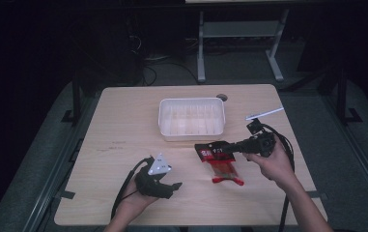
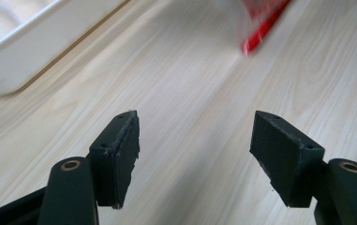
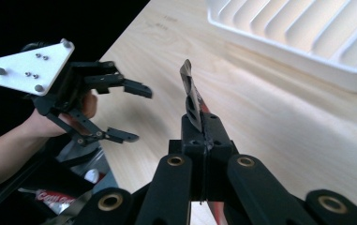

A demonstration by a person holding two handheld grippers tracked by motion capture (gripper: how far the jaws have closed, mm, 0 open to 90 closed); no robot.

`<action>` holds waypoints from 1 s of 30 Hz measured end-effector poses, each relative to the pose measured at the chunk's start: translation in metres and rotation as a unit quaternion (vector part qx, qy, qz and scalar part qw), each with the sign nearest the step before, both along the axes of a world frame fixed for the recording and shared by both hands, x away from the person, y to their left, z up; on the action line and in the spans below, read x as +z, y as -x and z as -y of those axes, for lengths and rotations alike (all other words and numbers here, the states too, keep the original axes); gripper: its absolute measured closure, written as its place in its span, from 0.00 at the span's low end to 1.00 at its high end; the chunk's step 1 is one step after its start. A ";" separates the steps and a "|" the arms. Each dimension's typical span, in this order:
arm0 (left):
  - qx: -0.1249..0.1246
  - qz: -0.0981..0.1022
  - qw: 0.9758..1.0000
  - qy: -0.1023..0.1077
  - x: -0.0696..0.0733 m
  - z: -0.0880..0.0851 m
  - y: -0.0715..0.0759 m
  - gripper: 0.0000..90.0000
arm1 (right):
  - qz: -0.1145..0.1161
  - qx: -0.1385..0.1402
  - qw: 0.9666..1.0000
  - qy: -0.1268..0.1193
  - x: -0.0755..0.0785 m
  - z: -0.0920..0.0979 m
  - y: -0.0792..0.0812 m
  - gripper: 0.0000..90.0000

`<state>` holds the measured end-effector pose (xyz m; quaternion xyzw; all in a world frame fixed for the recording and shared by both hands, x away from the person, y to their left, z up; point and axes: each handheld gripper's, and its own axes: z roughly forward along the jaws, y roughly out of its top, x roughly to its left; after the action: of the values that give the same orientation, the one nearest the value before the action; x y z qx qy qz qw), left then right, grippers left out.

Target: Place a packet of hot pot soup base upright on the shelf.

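right gripper pinches the red snack packet just in front of the white tray; left gripper, jaws spread, holds nothing.

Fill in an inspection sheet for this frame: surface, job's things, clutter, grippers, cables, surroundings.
Surface: light wooden table, bare apart from the items below.
Job's things: red snack packet, one end pinched and lifted; white ribbed tray behind it holds nothing.
Clutter: a white strip near the table's right edge.
Grippers: right gripper has its jaws shut on the packet's edge; left gripper has its jaws open over bare wood, holding nothing.
Cables: one black cable trails from the left gripper, another from the right.
Surroundings: dark room, grey floor, a white desk frame beyond the table.
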<state>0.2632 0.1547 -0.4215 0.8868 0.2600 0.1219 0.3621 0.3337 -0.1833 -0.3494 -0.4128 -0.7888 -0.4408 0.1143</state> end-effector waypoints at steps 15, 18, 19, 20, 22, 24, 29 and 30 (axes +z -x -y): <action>0.037 0.000 0.999 -0.004 -0.008 -0.043 0.007 0.34 | 0.020 -0.040 0.999 0.011 0.034 -0.005 0.000 0.99; 0.044 -0.002 0.999 -0.002 -0.011 -0.048 0.008 0.33 | 0.024 -0.047 0.999 0.008 0.040 -0.009 -0.001 0.99; 0.047 -0.003 0.999 -0.001 -0.013 -0.050 0.008 0.33 | 0.025 -0.050 0.998 0.007 0.043 -0.010 -0.002 0.99; 0.047 -0.003 0.999 -0.001 -0.013 -0.050 0.008 0.33 | 0.025 -0.050 0.998 0.007 0.043 -0.010 -0.002 0.99; 0.051 -0.003 0.999 0.001 -0.015 -0.053 0.008 0.32 | 0.029 -0.054 0.998 0.007 0.047 -0.013 -0.004 0.99; 0.055 0.001 0.998 0.000 -0.015 -0.055 0.008 0.32 | 0.035 -0.068 0.997 0.007 0.054 -0.017 -0.009 0.99; 0.062 0.006 0.998 0.007 -0.013 -0.060 0.009 0.32 | 0.039 -0.090 0.995 -0.007 0.062 -0.021 -0.022 0.99; 0.064 0.008 0.998 0.010 -0.013 -0.061 0.009 0.32 | 0.039 -0.101 0.994 -0.013 0.064 -0.023 -0.028 0.99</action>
<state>0.2542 0.2159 -0.4341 0.8637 0.3149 0.1490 0.3642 0.3618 -0.1602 -0.2855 -0.4710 -0.7413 -0.4762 0.0434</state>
